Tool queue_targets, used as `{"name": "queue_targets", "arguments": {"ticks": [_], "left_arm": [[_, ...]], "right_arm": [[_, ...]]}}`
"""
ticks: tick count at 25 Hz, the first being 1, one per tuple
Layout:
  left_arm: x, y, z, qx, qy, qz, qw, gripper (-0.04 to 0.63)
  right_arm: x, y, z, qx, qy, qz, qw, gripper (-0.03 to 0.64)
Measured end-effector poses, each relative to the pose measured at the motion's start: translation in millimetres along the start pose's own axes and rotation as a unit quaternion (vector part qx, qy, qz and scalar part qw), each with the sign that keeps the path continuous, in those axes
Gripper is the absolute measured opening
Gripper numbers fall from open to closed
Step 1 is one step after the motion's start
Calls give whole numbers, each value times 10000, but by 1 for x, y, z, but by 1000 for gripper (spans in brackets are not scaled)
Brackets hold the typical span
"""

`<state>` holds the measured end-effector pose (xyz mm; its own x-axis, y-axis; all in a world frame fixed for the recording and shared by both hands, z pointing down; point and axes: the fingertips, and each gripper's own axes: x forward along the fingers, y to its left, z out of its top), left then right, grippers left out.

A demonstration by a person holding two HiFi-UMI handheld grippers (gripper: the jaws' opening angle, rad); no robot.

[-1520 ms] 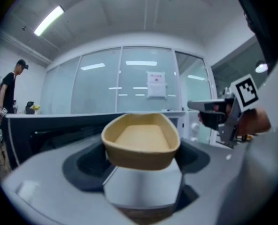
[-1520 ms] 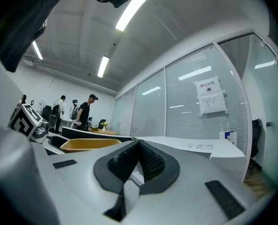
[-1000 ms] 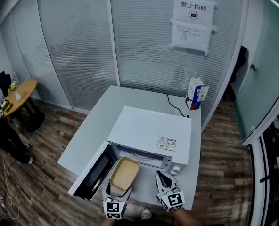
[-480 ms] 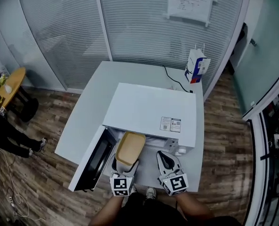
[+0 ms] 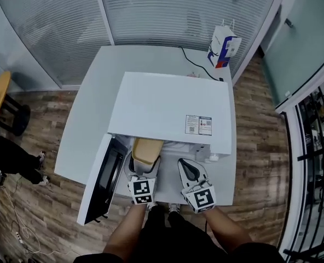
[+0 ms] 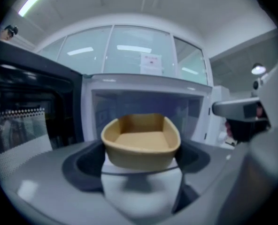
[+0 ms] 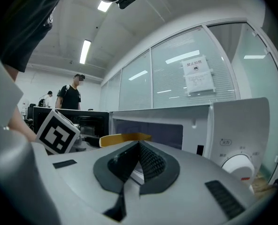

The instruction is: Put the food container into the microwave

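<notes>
Way into the microwave (image 5: 167,111) stands open
My food container (image 5: 146,149) sits in the cavity mouth; the swung-out door (image 5: 99,182) walls off the table's (image 5: 91,103) near-left corner, and my right gripper (image 5: 188,171) crowds the near edge

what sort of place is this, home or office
Probably an office: glass partition walls with blinds, a notice posted on the glass, and a microwave on a plain white table.

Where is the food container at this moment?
In the head view, the food container is held in the left tool, at the open mouth of the microwave, just right of its swung-out door.
</notes>
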<state>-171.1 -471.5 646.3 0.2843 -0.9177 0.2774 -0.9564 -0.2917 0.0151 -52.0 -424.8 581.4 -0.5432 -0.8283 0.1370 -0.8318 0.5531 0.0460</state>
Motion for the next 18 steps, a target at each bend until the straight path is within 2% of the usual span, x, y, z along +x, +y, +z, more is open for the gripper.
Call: {"name": "queue_targets", "arguments": {"ticks": [7, 18], "left_arm": [[47, -12, 2, 60, -122, -135, 9998, 459], [87, -20, -19, 277, 154, -114, 9994, 460]], "right_arm": [[6, -2, -23, -26, 201, -37, 9998, 6], [1, -13, -49, 41, 379, -231, 9990, 6]]}}
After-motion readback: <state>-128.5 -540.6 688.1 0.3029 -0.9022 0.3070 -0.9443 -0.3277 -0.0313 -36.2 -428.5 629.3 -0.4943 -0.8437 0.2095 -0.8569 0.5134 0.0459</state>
